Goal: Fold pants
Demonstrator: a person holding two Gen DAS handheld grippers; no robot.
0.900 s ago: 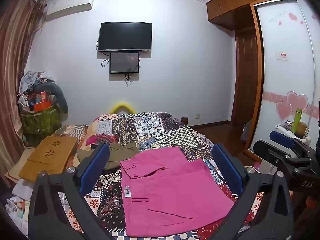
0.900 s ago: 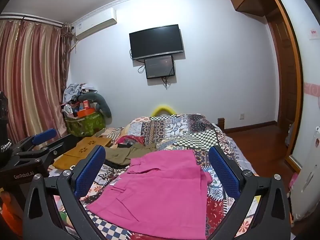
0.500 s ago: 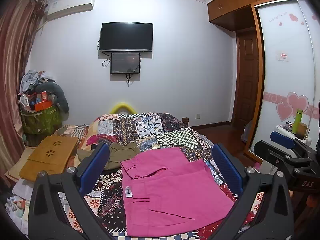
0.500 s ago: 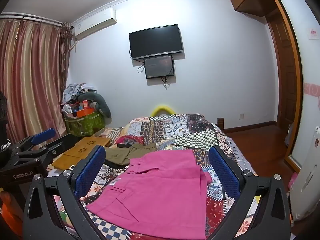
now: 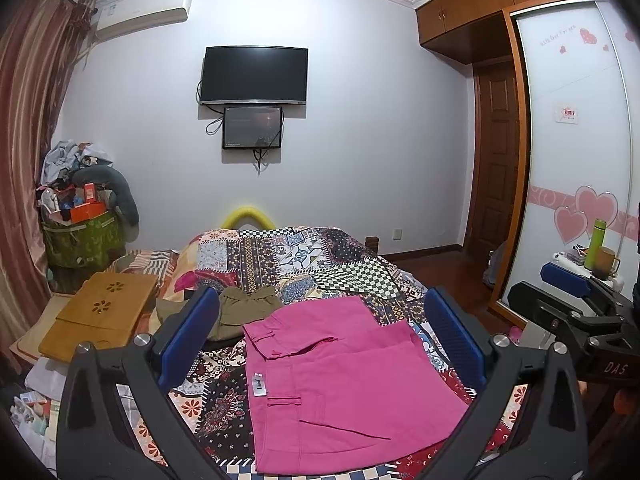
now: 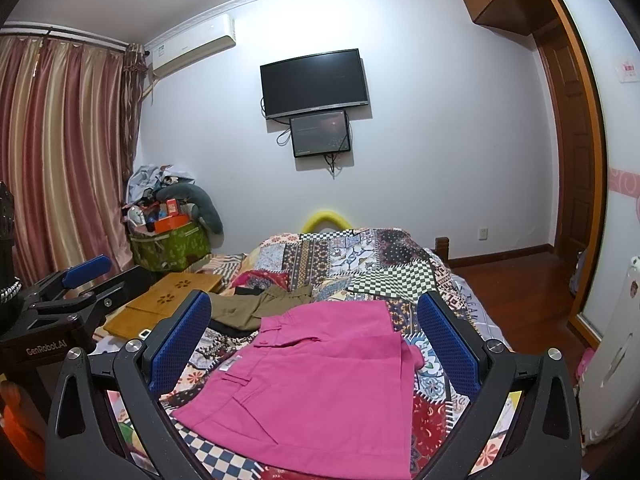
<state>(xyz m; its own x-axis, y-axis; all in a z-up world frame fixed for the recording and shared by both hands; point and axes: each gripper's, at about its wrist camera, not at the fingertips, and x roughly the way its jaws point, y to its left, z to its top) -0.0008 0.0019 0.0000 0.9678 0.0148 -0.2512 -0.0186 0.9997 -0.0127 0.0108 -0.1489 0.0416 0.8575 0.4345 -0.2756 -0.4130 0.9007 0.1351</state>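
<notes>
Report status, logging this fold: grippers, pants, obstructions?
Left gripper open, right gripper open, both empty. Pink pants folded flat on quilt. Olive garment beside them, apart.

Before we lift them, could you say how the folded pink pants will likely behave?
The pink pants would probably sag and unfold, being layered soft cloth. They look light, and a push might drag them across the patchwork quilt and bunch them.
</notes>
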